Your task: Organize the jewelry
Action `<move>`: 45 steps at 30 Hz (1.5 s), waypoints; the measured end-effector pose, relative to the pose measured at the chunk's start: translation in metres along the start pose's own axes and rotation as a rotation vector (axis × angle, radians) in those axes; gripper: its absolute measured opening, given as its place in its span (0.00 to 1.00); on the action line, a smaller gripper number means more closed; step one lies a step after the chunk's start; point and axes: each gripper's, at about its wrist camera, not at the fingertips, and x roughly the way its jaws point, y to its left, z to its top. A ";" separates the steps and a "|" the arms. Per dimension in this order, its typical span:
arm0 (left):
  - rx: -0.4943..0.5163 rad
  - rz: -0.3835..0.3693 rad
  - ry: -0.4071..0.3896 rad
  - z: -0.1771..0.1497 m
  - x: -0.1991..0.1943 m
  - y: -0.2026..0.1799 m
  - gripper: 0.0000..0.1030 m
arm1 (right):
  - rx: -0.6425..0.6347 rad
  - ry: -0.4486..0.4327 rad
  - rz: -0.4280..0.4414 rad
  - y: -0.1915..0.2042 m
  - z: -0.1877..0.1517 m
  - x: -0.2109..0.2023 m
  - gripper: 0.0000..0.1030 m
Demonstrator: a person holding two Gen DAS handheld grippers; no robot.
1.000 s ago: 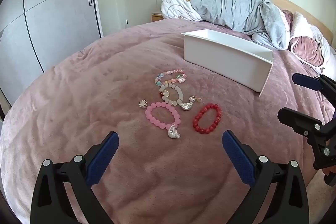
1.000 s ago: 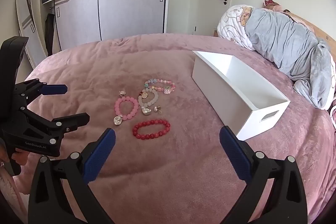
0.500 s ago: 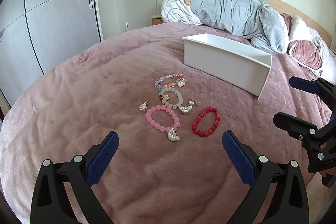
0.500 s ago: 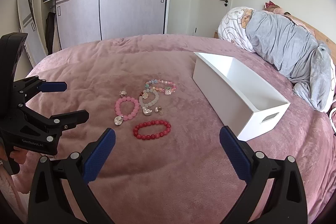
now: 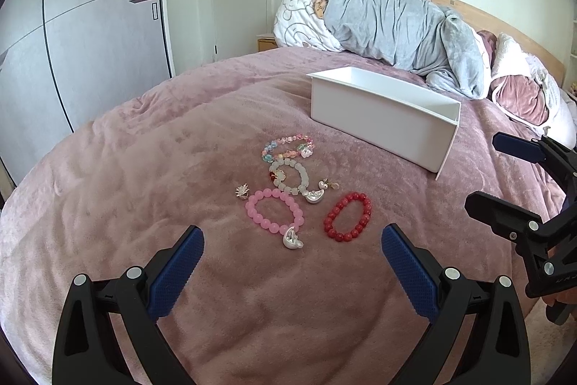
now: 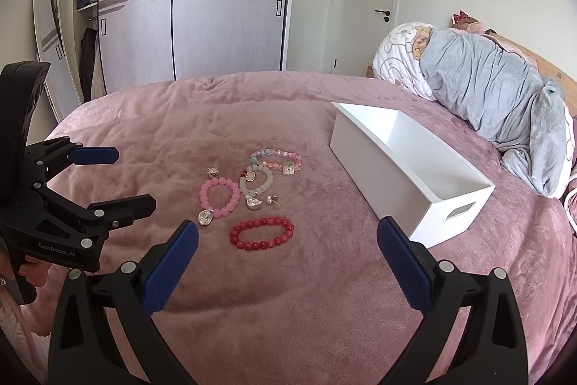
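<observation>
Pink bedspread [image 5: 144, 168]: bracelets [image 5: 299, 190] beyond left gripper [image 5: 292, 255].

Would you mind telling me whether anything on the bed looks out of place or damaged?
Nothing looks damaged. The pale green bead bracelet overlaps the pastel multicoloured bead bracelet, a loose cluster rather than a spill. The white rectangular plastic bin stands upright and looks empty.

Red bracelet [image 5: 347, 217], pink bracelet [image 5: 274, 211], white box [image 5: 382, 118]
</observation>
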 end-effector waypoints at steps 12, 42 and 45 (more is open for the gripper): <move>-0.001 -0.007 -0.002 0.001 -0.002 -0.001 0.97 | 0.001 -0.020 0.001 -0.001 0.000 -0.004 0.95; 0.000 -0.005 -0.002 -0.002 -0.002 -0.007 0.97 | -0.003 -0.013 -0.001 0.002 -0.001 -0.004 0.95; 0.001 -0.006 -0.001 -0.002 -0.002 -0.006 0.97 | -0.004 -0.014 -0.001 0.003 0.000 -0.004 0.95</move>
